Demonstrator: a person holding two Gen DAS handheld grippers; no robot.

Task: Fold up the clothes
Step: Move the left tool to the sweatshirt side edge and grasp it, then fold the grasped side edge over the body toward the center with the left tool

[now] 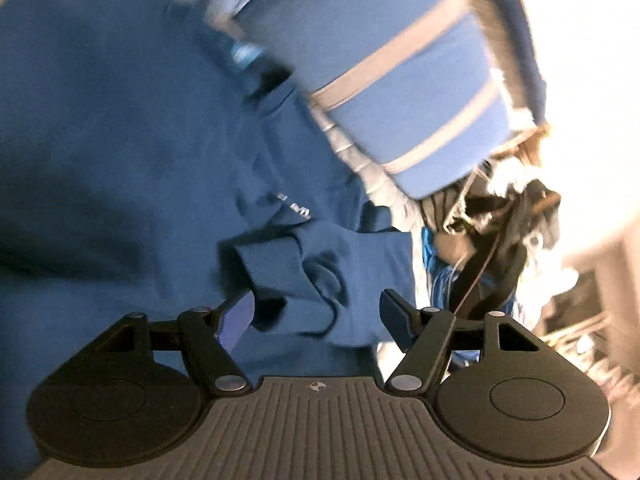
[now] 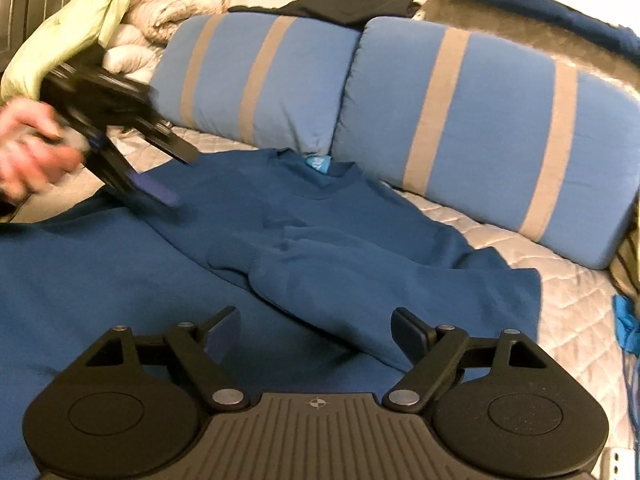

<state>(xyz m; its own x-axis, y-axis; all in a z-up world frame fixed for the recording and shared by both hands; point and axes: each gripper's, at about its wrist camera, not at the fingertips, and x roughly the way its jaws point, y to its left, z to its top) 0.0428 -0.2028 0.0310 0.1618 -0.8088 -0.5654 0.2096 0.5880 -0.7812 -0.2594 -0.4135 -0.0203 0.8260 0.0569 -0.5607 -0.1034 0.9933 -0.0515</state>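
Left wrist view: left gripper (image 1: 316,312) has its fingers spread wide and grips nothing. Between the two pads (image 1: 240,314) lies the bunched sleeve cuff (image 1: 304,276) of the dark blue long-sleeve sweatshirt (image 1: 120,140). Whether the left pad touches the fabric is hard to tell; the right pad sits clear of the cuff edge. The sweatshirt body fills the left and centre of the frame, with small white lettering (image 1: 294,208) just beyond the cuff. The frame is motion-blurred. A blue pillow with grey stripes (image 1: 408,92) lies upper right, smeared. A dark tangle of cables and fabric (image 1: 500,232) at right is unreadable, and the far right is blown out white.

Right wrist view: right gripper (image 2: 316,332) is also wide open and holds nothing. It hovers over the sweatshirt (image 2: 300,240), which lies spread on the silver quilted bedspread (image 2: 560,280), collar and light blue neck label (image 2: 318,164) towards the pillows. One sleeve is folded across the chest; its fabric runs down between the fingers, contact unclear. The left gripper (image 2: 168,176) shows at upper left, blurred, held in a bare hand (image 2: 28,152), open fingers above the shoulder area. Two blue grey-striped pillows (image 2: 480,128) stand behind. A pale green quilted garment (image 2: 100,0) and a beige pile are cut off top left.
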